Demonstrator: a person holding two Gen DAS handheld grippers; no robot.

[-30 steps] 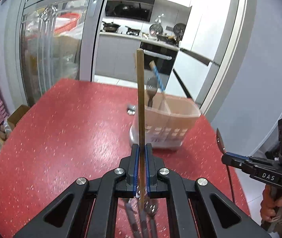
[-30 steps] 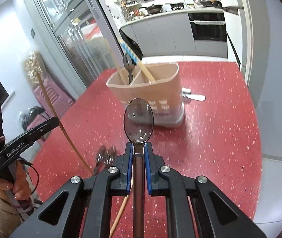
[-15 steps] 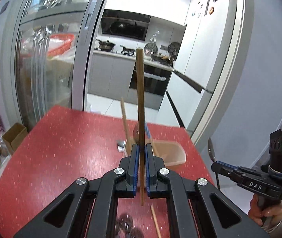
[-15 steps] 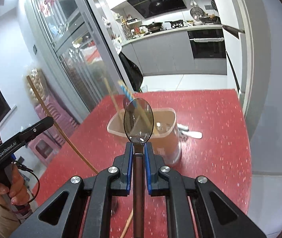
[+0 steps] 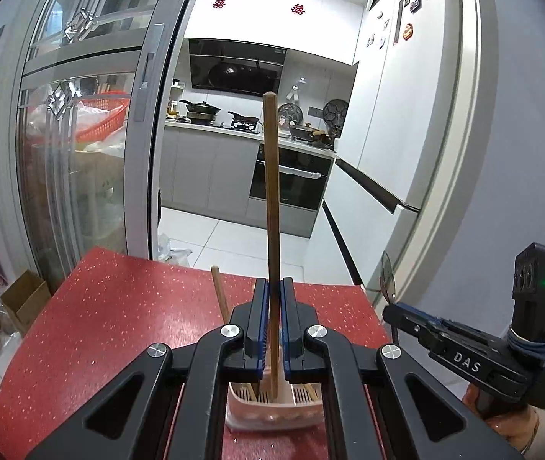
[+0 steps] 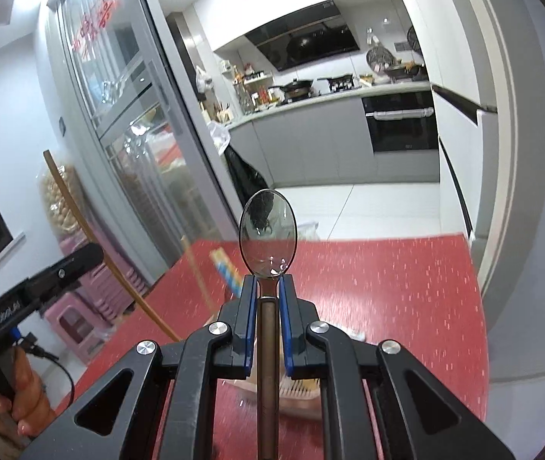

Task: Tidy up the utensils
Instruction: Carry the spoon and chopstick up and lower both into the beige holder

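The left claw [image 5: 274, 295], at lower centre of its frame, is gripping a chopstick [image 5: 271, 191] upright with its jaws closed on the shaft, the lower tip hanging just above or inside the holder [image 5: 272, 408] directly beneath; which of the two cannot be told. The right claw [image 6: 265, 291] is pinching a spoon [image 6: 267, 237] by the neck, bowl pointing up, with the same holder [image 6: 299, 395] partly hidden below it on the red counter [image 6: 406, 287]. Likely faults: the chopstick may catch the divider or the sticks already standing inside and tip the light holder, and both claws converging on one opening may collide. Compared with the frame a second earlier, both claws are riding higher and nearer, so the holder is now sitting at the bottom edge rather than mid-frame.
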